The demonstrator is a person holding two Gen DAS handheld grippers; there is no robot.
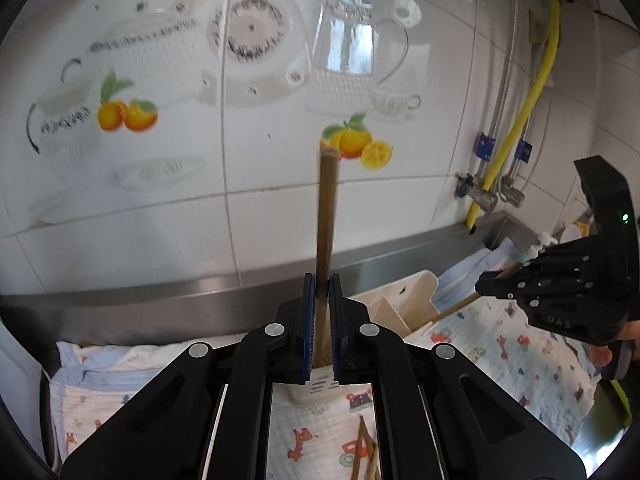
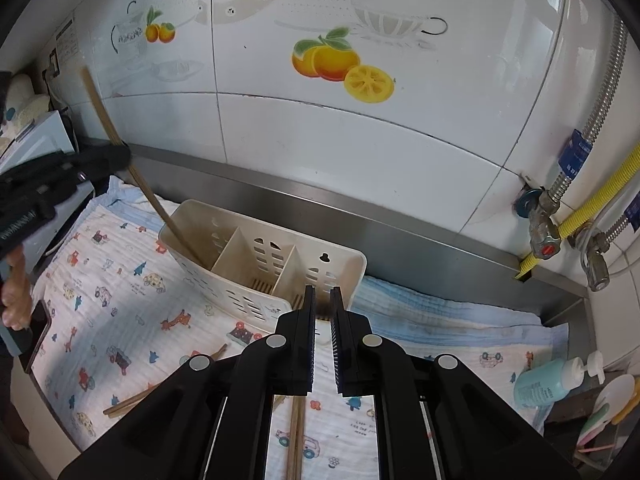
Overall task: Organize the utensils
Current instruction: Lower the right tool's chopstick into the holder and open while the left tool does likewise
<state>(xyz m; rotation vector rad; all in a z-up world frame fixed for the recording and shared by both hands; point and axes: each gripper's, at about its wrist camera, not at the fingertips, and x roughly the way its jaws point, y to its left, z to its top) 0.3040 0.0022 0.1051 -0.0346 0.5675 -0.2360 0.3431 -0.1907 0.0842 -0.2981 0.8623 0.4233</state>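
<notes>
Status: partway, nothing fully stowed.

- Left tool [image 1: 322,292]: clenched on a chopstick pair [image 1: 327,220], which stands up past the tips. Right wrist view shows the pair's lower end already inside the holder [image 2: 348,276], in the end compartment farthest from the right tool. Not released, so not stowed.
- Right tool [image 2: 322,300]: jaws nearly together. From the left wrist view, a single chopstick [image 1: 456,307] runs out past its tips and slants down toward the holder. I read that as pinched. Its own camera doesn't show the stick clearly between the pads. The holder's near end compartment sits just ahead of the tips.
- Middle compartment: some brown ends seem visible at the bottom. Count unclear.
- Still out: loose chopsticks [image 2: 132,400] on the printed cloth [image 2: 100,280], below and left of the right tool. More lie directly under both tools.

Remaining, my estimate: drop both held items, then at least two more pick-and-place rounds for the loose ones.
</notes>
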